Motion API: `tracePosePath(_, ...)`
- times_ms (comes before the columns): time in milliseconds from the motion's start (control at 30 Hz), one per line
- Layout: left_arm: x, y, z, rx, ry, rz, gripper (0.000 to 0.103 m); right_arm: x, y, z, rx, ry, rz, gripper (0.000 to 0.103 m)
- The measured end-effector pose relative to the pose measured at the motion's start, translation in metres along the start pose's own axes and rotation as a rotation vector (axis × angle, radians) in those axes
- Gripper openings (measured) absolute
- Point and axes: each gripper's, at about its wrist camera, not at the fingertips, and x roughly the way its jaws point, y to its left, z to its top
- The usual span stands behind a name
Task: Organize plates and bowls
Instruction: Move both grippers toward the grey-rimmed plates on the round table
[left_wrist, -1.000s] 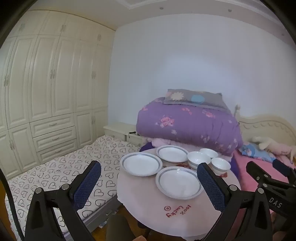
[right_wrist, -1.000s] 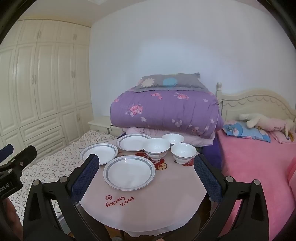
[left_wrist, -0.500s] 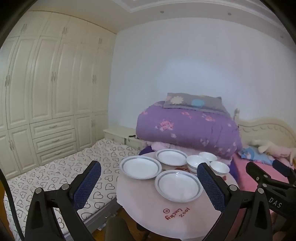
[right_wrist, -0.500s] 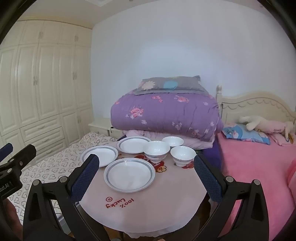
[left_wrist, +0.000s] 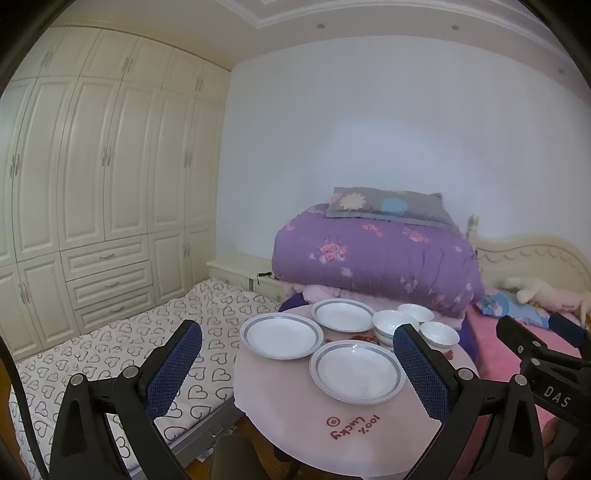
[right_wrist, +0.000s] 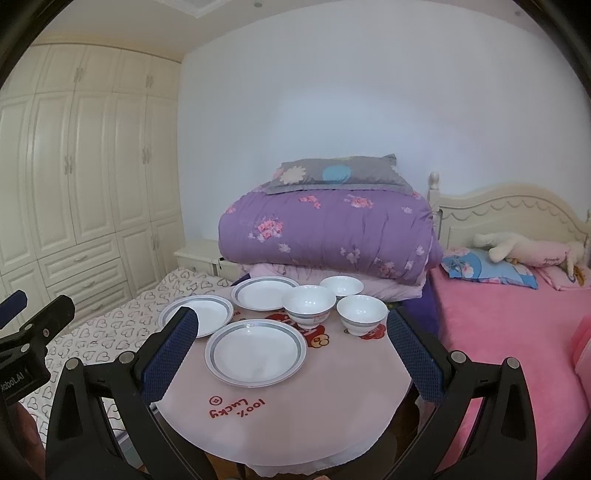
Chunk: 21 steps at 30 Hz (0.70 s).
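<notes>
Three white ceramic plates with grey rim bands (right_wrist: 255, 352) and three white ceramic bowls with grey bands (right_wrist: 308, 306) sit apart on the round pink-clothed table (right_wrist: 295, 413). The left gripper (left_wrist: 295, 354) and the right gripper (right_wrist: 291, 347) both hover short of the table, blue-padded fingers spread wide, holding nothing.

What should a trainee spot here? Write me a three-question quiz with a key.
1. How many plates lie on the round table?
2. True or false: one bowl sits stacked inside another.
3. The left tool is: A) shut on a plate, B) open and holding nothing, C) shut on a bowl.

Key: 1. three; 2. false, all three stand apart; 3. B.
</notes>
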Motion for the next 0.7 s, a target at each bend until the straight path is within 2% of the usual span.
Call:
tracePosePath(333,-0.004,0.008,-0.006,0.000,-0.013,-0.013,0.102,0.000,0.001,-0.001,0.001,-0.003,0.000,0.103)
tracePosePath(700,0.001,0.009,-0.003,0.001,0.008,-0.020,0.102,0.001,0.000,-0.002,0.005,0.001,-0.004,0.103)
